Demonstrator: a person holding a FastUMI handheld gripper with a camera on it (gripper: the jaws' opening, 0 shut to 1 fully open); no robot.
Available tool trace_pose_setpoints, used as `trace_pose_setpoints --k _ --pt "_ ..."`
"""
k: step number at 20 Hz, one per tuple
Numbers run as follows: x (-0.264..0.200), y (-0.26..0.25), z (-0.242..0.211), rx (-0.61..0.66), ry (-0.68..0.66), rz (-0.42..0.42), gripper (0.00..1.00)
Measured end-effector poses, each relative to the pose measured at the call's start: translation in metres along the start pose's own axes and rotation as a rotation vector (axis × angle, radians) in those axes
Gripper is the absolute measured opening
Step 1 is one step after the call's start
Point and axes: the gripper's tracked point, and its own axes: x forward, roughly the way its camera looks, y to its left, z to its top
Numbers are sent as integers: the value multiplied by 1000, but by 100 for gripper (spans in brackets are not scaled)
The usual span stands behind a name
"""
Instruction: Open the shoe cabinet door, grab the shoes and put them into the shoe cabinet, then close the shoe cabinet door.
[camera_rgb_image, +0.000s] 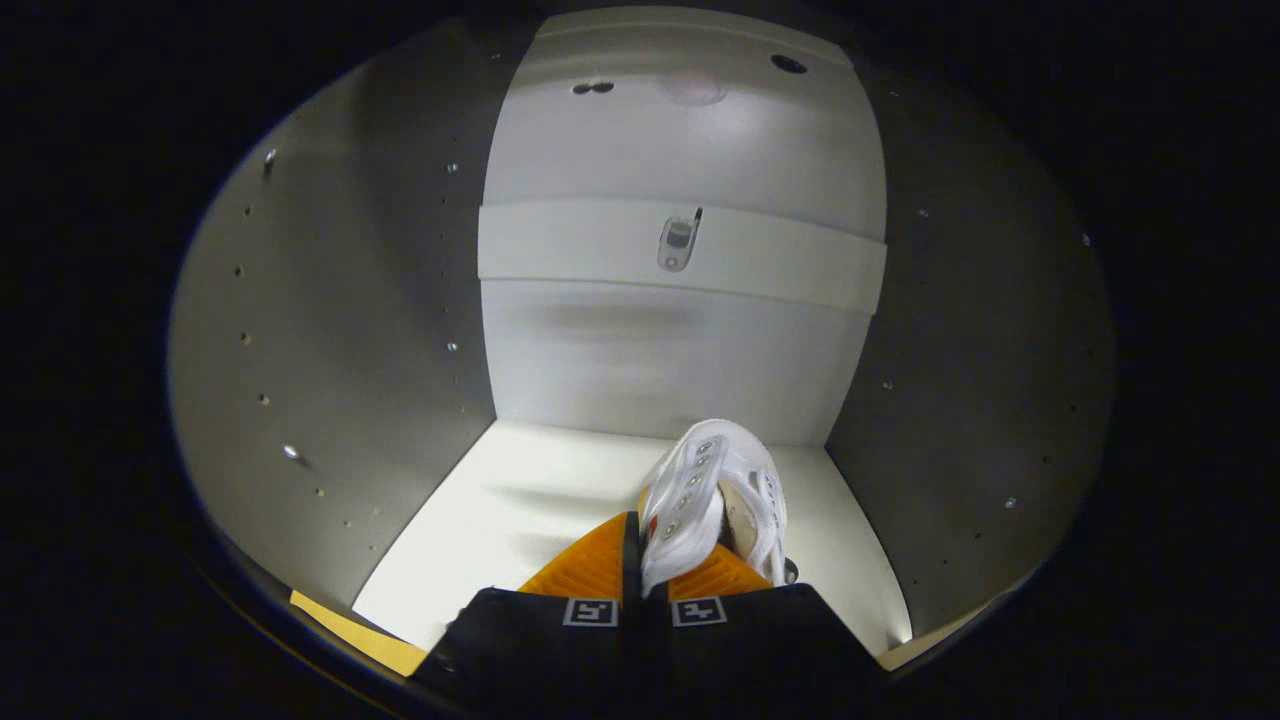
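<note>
I look straight into the open white shoe cabinet (640, 340), with its back wall and a cross rail ahead. A white sneaker (715, 495) with metal eyelets is pinched between my two orange fingers (590, 565). My gripper (640, 560) is shut on the shoe's upper edge, and the shoe points away from me toward the back wall. It hangs over the white cabinet floor (520, 510), right of the middle; I cannot tell whether its sole touches the floor.
Grey side walls (340, 330) with rows of small peg holes close in on both sides. A metal fitting (678, 243) sits on the cross rail. The floor to the left of the shoe is bare.
</note>
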Motion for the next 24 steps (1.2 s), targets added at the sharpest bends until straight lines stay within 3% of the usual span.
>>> trace_pose_setpoints --k 10,13,15,18,20,24 --pt "17 26 -17 -204 36 1 5" --pt "11 25 -17 -188 51 -12 11" --pt "6 28 -19 -141 68 5 22" --pt "-12 36 -14 -108 71 36 67" --pt "-25 37 -11 -97 63 44 83" --pt "-54 35 -2 -44 40 49 98"
